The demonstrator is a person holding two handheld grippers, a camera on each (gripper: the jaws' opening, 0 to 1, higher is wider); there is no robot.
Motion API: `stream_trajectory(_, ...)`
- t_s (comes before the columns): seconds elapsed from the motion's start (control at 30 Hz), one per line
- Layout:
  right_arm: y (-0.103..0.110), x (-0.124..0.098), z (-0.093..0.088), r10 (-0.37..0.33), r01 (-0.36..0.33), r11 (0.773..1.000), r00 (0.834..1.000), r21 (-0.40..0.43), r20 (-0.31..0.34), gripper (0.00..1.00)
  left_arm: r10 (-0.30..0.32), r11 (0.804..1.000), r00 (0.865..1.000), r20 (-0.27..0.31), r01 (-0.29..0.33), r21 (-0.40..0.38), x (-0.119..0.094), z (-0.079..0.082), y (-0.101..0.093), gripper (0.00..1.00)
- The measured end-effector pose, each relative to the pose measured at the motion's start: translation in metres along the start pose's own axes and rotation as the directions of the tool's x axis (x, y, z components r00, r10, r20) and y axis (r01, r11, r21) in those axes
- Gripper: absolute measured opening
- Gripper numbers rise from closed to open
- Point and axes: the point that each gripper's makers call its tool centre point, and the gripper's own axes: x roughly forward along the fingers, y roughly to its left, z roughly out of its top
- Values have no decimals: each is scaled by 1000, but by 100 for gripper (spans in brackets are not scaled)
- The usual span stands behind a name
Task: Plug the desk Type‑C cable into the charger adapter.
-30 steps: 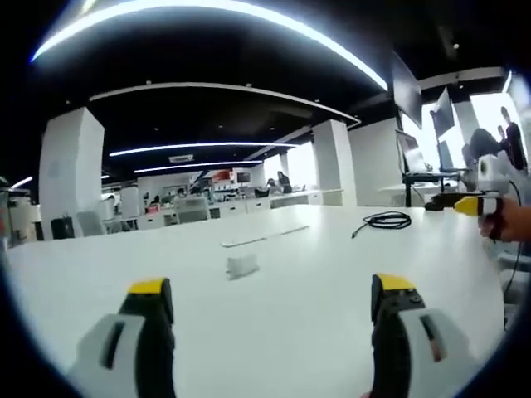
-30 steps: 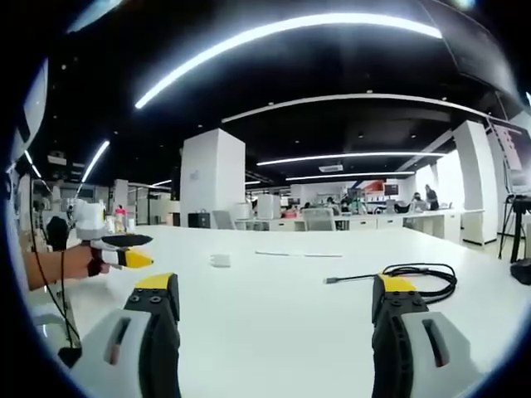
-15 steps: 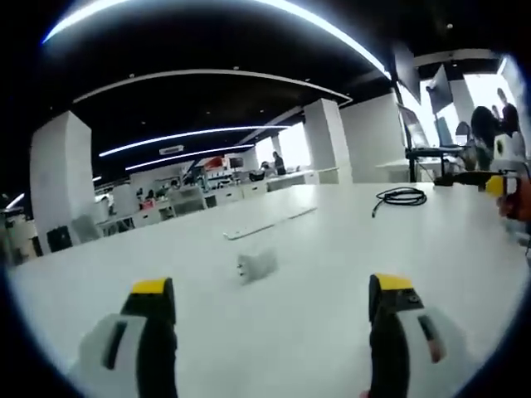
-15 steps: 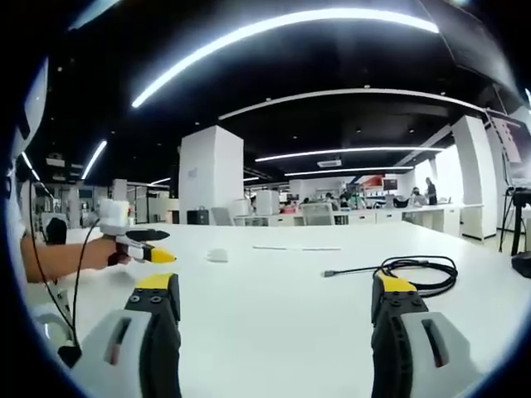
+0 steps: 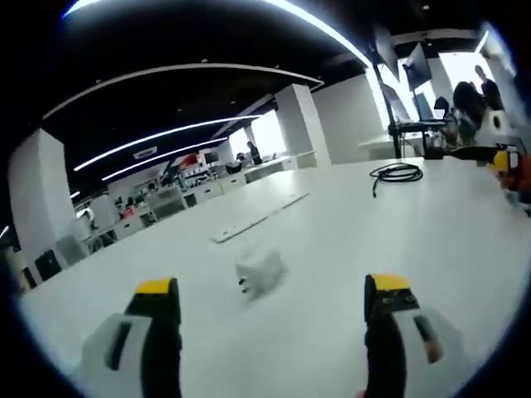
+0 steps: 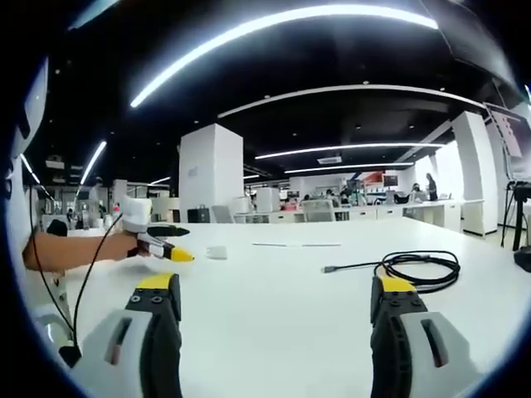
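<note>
On white desk (image 6: 274, 307), charger adapter (image 5: 260, 272) well apart from coiled cable (image 6: 421, 269).

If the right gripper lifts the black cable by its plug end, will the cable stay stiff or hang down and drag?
The black cable lies in loose loops on the white table, so it probably is floppy and would sag. Only the short straight end by the plug looks stiffer. The thin coil seems light, so it would likely drag along.
</note>
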Motion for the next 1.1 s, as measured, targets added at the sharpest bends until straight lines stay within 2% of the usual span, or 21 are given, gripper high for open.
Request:
stream_trajectory(0.13, 0, 1, 0, -2, 2, 1000, 1000, 3, -3, 96, -38, 999, 999, -28, 38, -6, 12, -3, -3, 89)
stream_trajectory(0.27, 0, 1, 0, -3, 3, 1000, 1000, 5, -3, 96, -57, 998, 997, -43, 57, 1, 24, -6, 12, 87)
stream_trajectory(0.43, -1, 2, 1, -4, 4, 1000, 1000, 7, 3, 96, -80, 997, 994, -69, 80, 5, 34, -3, 5, 87)
stream_trajectory(0.53, -2, 2, 3, -5, 5, 1000, 1000, 7, 7, 96, -101, 994, 990, -96, 103, 20, 46, -10, 18, 86)
stream_trajectory(0.67, -3, 0, 2, -7, 7, 1000, 1000, 3, 4, 96, -105, 994, 987, -122, 109, 19, 51, -10, 13, 85)
stream_trajectory(0.77, -3, -1, 1, -7, 7, 1000, 1000, 1, 0, 96, -132, 991, 984, -120, 134, 9, 55, -8, 10, 77)
stream_trajectory(0.83, -3, -1, 1, -9, 9, 1000, 1000, 3, 1, 95, -144, 989, 982, -123, 148, 24, 58, -8, 11, 76)
stream_trajectory(0.9, -4, -2, 2, -13, 13, 1000, 1000, 4, 3, 95, -156, 986, 976, -153, 163, 35, 60, -12, 7, 75)
stream_trajectory(0.93, -4, -2, 2, -15, 15, 1000, 1000, 5, 6, 95, -165, 984, 971, -174, 174, 32, 63, -17, 12, 74)
stream_trajectory(1.0, -5, -2, 5, -17, 17, 1000, 1000, 2, 13, 95, -182, 982, 966, -185, 189, 23, 63, -18, 9, 72)
stream_trajectory(1.1, -6, -3, 5, -20, 20, 1000, 1000, 3, 16, 94, -209, 975, 962, -176, 219, 37, 67, -16, 11, 62)
